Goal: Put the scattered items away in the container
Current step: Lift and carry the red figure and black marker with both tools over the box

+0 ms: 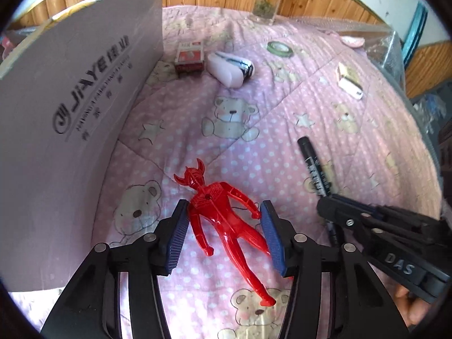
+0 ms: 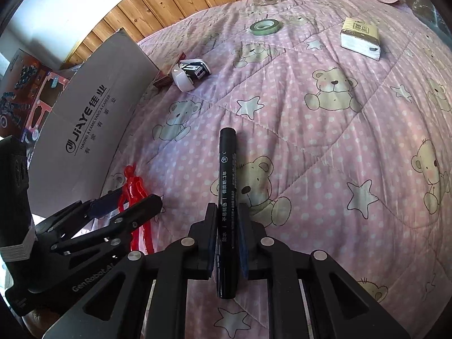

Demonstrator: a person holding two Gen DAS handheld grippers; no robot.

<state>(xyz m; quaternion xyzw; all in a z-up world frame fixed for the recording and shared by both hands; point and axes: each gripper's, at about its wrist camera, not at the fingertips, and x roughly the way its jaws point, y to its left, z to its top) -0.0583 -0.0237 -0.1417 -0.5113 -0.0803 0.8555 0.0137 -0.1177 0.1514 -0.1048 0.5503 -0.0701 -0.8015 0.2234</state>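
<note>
A red plastic figure [image 1: 223, 220] lies on the pink bear quilt [image 1: 254, 130]. My left gripper [image 1: 224, 212] is open, its blue pads [image 1: 178, 237] on either side of the figure's torso, not pressing it. My right gripper [image 2: 228, 220] is shut on a black marker [image 2: 226, 186], which points away along the fingers; the marker shows in the left wrist view [image 1: 312, 166] too. The grey cardboard box [image 1: 76, 107] marked JIAYE stands at the left, also in the right wrist view [image 2: 90, 118]. The figure shows behind the left gripper [image 2: 107, 220] in the right wrist view [image 2: 132, 183].
Farther back lie a red cigarette pack [image 1: 189, 59], a white stapler-like device [image 1: 230, 67], a green tape roll [image 2: 265, 26], a tissue packet [image 2: 360, 36] and a glass jar [image 1: 267, 0]. Wooden panelling runs behind the bed. A toy carton [image 2: 28, 90] stands beyond the box.
</note>
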